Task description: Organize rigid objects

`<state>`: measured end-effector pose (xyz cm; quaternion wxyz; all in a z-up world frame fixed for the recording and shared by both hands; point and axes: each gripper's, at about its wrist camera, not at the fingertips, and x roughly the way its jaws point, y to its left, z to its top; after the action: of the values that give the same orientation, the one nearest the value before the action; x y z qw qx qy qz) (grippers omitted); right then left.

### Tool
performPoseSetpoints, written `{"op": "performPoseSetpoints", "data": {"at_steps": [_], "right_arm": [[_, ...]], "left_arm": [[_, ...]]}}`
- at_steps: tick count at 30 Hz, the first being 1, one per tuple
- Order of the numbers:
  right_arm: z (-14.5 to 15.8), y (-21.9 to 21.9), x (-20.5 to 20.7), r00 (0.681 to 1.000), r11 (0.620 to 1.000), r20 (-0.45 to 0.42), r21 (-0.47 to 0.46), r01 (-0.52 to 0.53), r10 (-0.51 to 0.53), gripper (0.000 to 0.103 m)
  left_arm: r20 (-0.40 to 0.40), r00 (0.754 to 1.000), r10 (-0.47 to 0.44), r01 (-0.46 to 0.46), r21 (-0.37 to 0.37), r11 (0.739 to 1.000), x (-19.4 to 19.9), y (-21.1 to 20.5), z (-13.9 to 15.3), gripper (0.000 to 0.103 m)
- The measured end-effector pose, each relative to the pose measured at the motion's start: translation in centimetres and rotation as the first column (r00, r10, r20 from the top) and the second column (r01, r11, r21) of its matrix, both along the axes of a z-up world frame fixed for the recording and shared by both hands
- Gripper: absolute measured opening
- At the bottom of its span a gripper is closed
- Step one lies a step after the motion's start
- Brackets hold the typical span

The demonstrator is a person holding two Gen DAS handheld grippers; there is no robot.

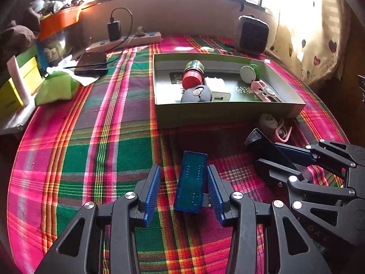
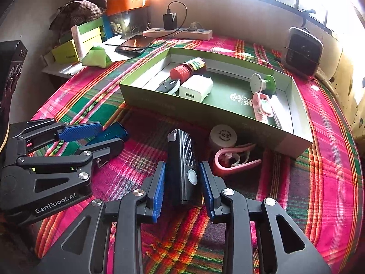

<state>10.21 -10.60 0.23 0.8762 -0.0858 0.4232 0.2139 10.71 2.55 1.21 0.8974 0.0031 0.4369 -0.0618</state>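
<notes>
Blue case (image 1: 191,182) lies on the plaid table between left gripper (image 1: 184,191) jaws, half-open, long axis along them, gap on its left. Black torch (image 2: 182,169) likewise between right gripper (image 2: 183,187) jaws, narrowly parted, not clamped. Green tray (image 2: 141,96) sits beyond both, farther away.

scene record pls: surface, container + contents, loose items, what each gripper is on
surface: plaid cloth
container: green box, open top
in box: red-capped jar; white charger; green spool; pink clip
loose: white cup; pink hook
left gripper: around the blue case, one pad clear of it
right gripper: straddling the black flashlight, gaps both sides
</notes>
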Motion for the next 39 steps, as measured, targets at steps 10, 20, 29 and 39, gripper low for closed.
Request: {"op": "performPoseSetpoints", "data": {"at_steps": [10, 20, 29, 39], "right_arm": [[0.1, -0.4, 0.0, 1.000, 1.000, 0.004, 0.017, 0.020, -0.020, 0.031], [0.3, -0.7, -0.1, 1.000, 0.999, 0.002, 0.039, 0.021, -0.021, 0.030], [0.4, -0.9, -0.2, 1.000, 0.998, -0.005, 0.062, 0.022, -0.022, 0.030], [0.9, -1.2, -0.4, 1.000, 0.995, -0.015, 0.095, 0.026, -0.024, 0.030]], "left_arm": [[0.010, 1.000, 0.021, -0.021, -0.015, 1.000, -0.1, 0.6, 0.0, 0.024], [0.009, 1.000, 0.020, -0.020, -0.022, 1.000, -0.2, 0.6, 0.1, 0.021], [0.009, 1.000, 0.015, -0.015, -0.040, 0.999, -0.4, 0.6, 0.2, 0.021], [0.026, 1.000, 0.005, -0.003, -0.061, 0.998, -0.5, 0.7, 1.0, 0.021]]}}
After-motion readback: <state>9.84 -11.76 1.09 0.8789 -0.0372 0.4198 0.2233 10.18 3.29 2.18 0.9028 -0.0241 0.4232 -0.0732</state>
